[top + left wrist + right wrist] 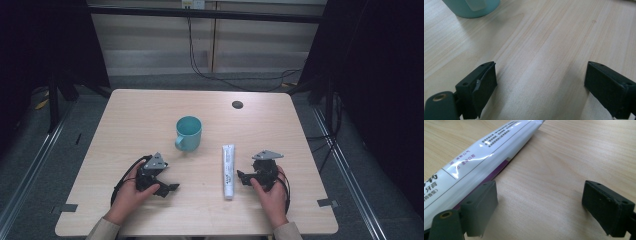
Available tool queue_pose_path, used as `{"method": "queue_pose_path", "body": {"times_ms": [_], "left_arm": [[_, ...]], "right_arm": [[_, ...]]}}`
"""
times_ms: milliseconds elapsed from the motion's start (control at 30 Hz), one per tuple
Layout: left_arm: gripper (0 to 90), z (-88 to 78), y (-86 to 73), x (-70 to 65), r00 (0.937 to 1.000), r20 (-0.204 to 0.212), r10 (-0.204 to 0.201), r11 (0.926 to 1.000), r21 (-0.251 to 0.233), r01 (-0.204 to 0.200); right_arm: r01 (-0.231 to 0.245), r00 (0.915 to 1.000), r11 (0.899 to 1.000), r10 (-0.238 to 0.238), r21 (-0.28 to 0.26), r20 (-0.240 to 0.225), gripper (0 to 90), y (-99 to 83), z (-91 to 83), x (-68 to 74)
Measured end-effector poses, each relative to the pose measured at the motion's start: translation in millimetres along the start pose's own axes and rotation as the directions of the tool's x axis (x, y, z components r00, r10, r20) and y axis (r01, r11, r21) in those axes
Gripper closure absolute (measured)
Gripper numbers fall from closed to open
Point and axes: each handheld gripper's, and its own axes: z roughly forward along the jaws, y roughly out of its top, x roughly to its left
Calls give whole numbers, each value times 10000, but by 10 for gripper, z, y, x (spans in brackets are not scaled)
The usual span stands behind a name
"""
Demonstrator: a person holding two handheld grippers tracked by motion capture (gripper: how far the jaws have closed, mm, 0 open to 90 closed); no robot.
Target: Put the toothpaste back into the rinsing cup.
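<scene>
A teal mug (188, 133) stands upright near the table's middle, handle toward the person; its base shows at the top left of the left gripper view (471, 7). A white toothpaste tube (228, 170) lies flat to the mug's right, lengthwise front to back. My left gripper (167, 189) rests low at the front left, open, with bare wood between its jaws (540, 82). My right gripper (242, 176) sits just right of the tube, open. In the right gripper view the tube (481, 157) lies outside the left jaw, touching or nearly touching it.
The light wooden table (150, 115) has a dark round grommet (237, 104) at the back right. Grey tape marks sit at the front corners (327, 202). Cables hang at the wall behind. Dark curtains flank both sides.
</scene>
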Motion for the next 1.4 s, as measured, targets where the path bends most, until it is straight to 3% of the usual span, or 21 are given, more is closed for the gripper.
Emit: {"method": "queue_pose_path", "body": {"times_ms": [267,533,700,1133,1233,1400], "left_arm": [[103,1,-1,-1,10000,27,-30,10000,-8,30],[103,0,0,1,10000,18,-3,10000,-5,3],[103,1,-1,-1,10000,26,-29,10000,-11,29],[103,0,0,1,10000,16,2,10000,-3,-2],[103,1,0,0,10000,14,1,10000,-4,-1],[103,1,0,0,10000,13,2,10000,-5,-2]], "right_arm": [[-55,10000,10000,55,-33,65,134,1,0,4],[-641,9979,9939,642,892,23,240,122,-57,-61],[-616,9975,9898,654,1284,-260,269,209,-100,-82],[-573,9971,9777,663,2022,-379,347,463,-107,-17],[-943,9930,9713,1076,2185,-497,349,534,-95,13],[-918,9918,9674,1100,2361,-651,380,652,-67,99]]}}
